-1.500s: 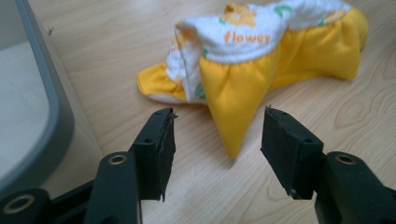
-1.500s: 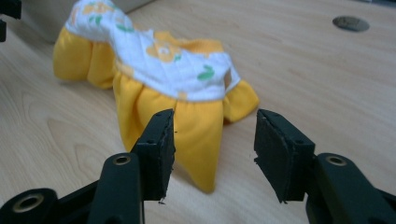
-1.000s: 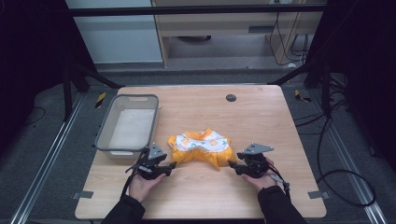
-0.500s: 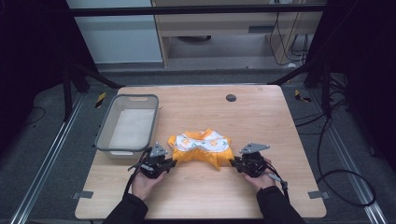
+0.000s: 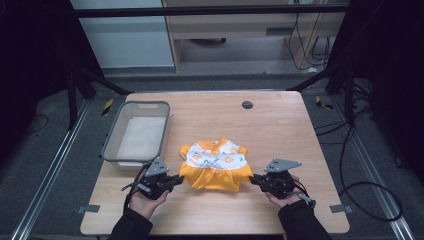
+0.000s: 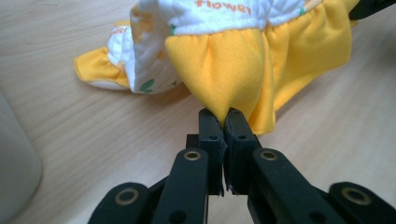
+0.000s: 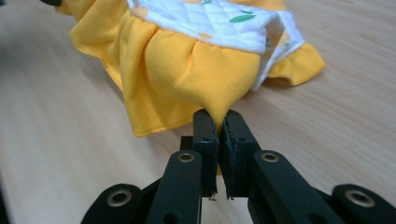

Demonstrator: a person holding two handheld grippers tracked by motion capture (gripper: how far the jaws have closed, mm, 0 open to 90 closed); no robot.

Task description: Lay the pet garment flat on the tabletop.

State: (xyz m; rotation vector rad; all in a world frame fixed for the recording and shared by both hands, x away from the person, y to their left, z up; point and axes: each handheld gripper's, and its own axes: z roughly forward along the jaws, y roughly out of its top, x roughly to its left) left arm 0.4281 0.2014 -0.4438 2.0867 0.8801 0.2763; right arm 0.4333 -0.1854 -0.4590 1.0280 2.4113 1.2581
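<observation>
1. From the high view: wooden table (image 5: pixel 280 125) with a small yellow-and-white dress (image 5: pixel 215 164) near its front middle, a grey plastic bin (image 5: pixel 136 132) to the left of the dress, a dark round grommet (image 5: pixel 247 104) toward the far edge.
2. Also from the high view: left gripper (image 5: pixel 176 178) at the dress's left skirt corner, right gripper (image 5: pixel 253 178) at its right skirt corner, each held in a hand (image 5: pixel 145 200) reaching in from the bottom edge.
3. Closer, in the left gripper view: left gripper (image 6: pixel 222 122) pinched tight on a gathered point of yellow skirt fabric, no gap between the black jaws beyond the cloth itself. Part of the orange word "flower" printed on the white bodice.
4. In the right gripper view: right gripper (image 7: pixel 217 122) likewise clamped on a tuck of the skirt.
5. Dress (image 7: pixel 187 70): smooth yellow skirt with a ruffled hem, quilted white top with orange and green print, yellow frilled sleeve.
6. Dress resting on the tabletop, stretched between both sets of jaws.
7. Pale light-grained wood surface; bin with rounded corners.
</observation>
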